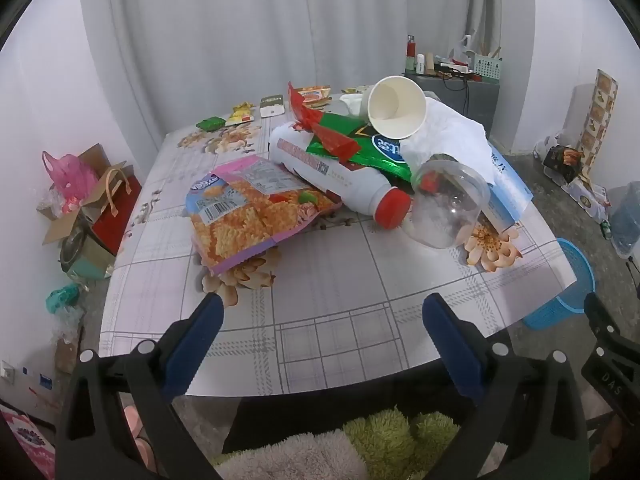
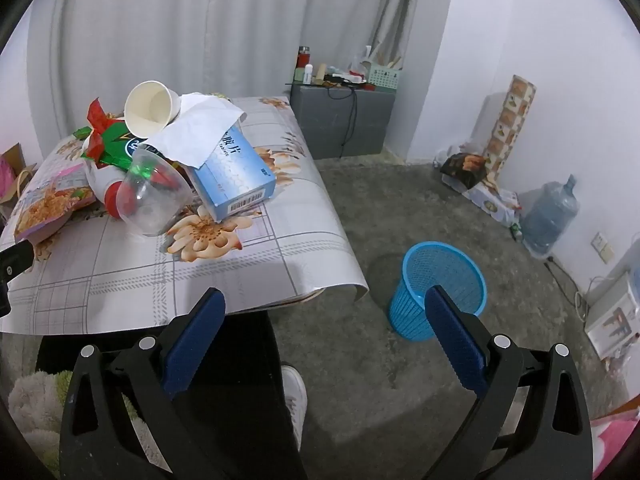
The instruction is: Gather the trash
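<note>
A pile of trash lies on the table [image 1: 320,280]: a snack bag [image 1: 248,208], a white bottle with a red cap [image 1: 336,176], a green wrapper [image 1: 360,148], a clear plastic cup [image 1: 448,208], a white paper cup [image 1: 396,108], a tissue [image 1: 448,132] and a blue box [image 2: 232,176]. A blue mesh bin [image 2: 440,288] stands on the floor right of the table. My left gripper [image 1: 324,308] is open and empty over the table's near edge. My right gripper [image 2: 324,304] is open and empty, off the table's corner, left of the bin.
Small wrappers [image 1: 240,116] lie at the table's far end. Boxes and bags [image 1: 88,208] sit on the floor at the left. A grey cabinet [image 2: 340,120] with clutter stands behind. A water jug [image 2: 552,216] and packages [image 2: 472,176] line the right wall.
</note>
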`<act>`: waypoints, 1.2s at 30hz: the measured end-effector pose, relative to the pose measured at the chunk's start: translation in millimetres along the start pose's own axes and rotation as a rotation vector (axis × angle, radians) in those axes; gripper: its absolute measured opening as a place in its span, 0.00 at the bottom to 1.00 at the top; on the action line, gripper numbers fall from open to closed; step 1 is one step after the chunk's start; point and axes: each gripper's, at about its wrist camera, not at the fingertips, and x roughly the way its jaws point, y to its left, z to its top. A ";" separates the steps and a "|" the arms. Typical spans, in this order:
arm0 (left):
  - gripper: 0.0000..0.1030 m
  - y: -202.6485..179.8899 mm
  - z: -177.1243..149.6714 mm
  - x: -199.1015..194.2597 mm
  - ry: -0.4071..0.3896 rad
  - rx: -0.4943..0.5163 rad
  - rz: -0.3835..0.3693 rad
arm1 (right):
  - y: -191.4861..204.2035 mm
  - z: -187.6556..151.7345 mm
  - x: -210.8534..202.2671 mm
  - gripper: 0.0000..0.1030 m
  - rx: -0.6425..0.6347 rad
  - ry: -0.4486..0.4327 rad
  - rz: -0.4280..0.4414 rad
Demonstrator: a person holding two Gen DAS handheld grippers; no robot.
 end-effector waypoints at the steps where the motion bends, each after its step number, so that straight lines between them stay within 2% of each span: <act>1: 0.95 0.0 0.0 -0.1 -0.002 0.000 0.001 | 0.0 0.0 0.0 0.92 0.000 0.001 0.000; 36: 0.95 -1.1 -1.0 5.0 0.018 0.003 0.001 | 2.7 -0.7 1.3 0.92 -0.007 0.006 -0.003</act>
